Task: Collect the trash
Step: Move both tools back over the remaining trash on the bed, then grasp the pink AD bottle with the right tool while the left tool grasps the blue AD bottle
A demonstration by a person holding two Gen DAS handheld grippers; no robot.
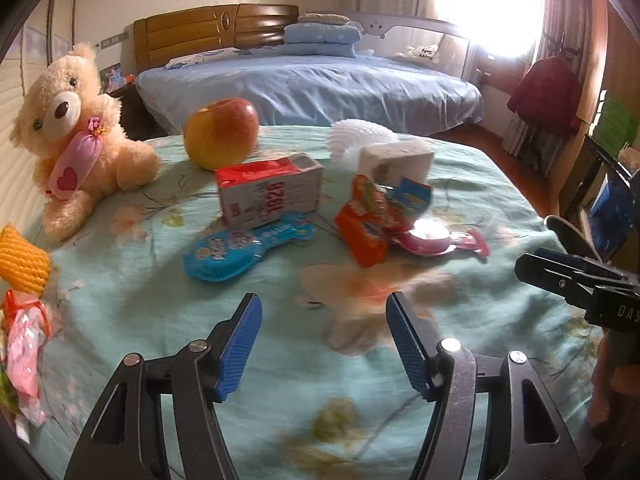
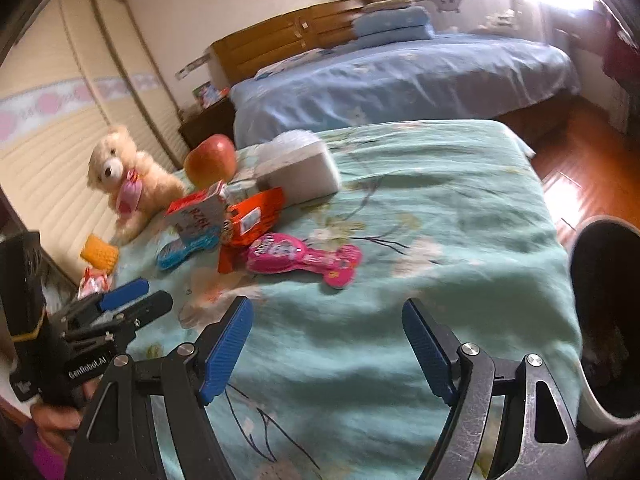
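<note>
Trash lies on a teal flowered bedspread [image 1: 280, 380]: a red-and-white carton [image 1: 269, 192], a blue blister pack [image 1: 244, 246], an orange wrapper box [image 1: 366, 220], a pink blister pack [image 1: 436, 240] and a white foam block [image 1: 396, 160]. My left gripper [image 1: 324, 344] is open and empty, short of the pile. My right gripper [image 2: 328, 352] is open and empty above the bedspread [image 2: 440, 220], near the pink pack [image 2: 300, 260]. The carton [image 2: 198, 216] and orange wrapper [image 2: 252, 216] lie beyond it. A dark bin [image 2: 608, 320] with a white rim stands at the right.
A teddy bear [image 1: 76, 136] and an apple [image 1: 220, 132] sit at the back left. An orange foam net [image 1: 22, 260] and pink wrappers [image 1: 24, 352] lie at the left edge. A blue bed [image 1: 312, 88] stands behind. The right gripper [image 1: 576, 284] shows at the right edge.
</note>
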